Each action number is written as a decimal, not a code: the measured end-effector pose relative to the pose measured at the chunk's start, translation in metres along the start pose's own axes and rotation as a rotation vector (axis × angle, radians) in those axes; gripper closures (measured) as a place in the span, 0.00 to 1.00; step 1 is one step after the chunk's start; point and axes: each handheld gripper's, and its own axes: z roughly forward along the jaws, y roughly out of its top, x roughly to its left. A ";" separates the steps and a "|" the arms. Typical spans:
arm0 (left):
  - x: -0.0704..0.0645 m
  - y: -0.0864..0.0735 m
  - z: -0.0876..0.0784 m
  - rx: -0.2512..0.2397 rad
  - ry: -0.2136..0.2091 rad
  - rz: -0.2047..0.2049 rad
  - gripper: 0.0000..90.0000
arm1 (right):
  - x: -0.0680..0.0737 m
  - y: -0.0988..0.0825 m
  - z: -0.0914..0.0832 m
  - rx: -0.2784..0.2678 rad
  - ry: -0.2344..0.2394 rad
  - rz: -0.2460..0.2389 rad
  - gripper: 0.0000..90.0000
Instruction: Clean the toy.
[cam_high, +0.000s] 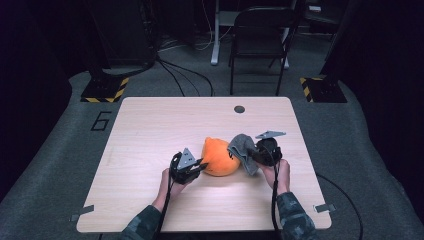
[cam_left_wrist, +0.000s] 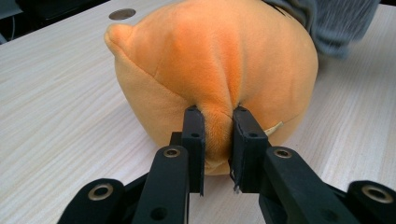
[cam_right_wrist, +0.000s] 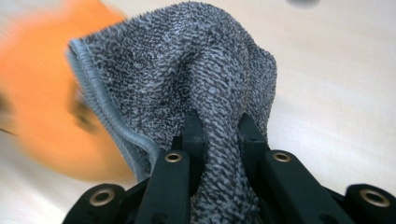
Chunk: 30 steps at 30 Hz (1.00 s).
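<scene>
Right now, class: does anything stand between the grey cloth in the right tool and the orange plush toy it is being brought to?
Nothing visible does. The right tool is shut on the grey cloth, which hangs right beside the orange plush toy. The left tool pinches a fold of the toy on its far side, clear of the cloth's path.

Both forearms enter from the table's near edge. Left gripper (cam_high: 200, 165) held low, pointing right, jaws pinched on a fold of the plush (cam_left_wrist: 215, 70). Right gripper (cam_high: 256, 153) pointing left, jaws clamped on a bunch of cloth (cam_right_wrist: 187, 70).
</scene>
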 end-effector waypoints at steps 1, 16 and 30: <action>0.000 0.000 0.000 0.000 0.001 0.001 0.86 | 0.007 0.008 -0.008 -0.037 0.030 0.011 0.87; -0.001 -0.001 0.000 0.001 0.005 0.000 0.86 | 0.075 0.017 0.012 -0.032 0.030 -0.203 0.87; -0.002 0.000 0.001 0.002 0.004 0.004 0.86 | 0.021 -0.011 0.022 0.065 -0.037 -0.068 0.87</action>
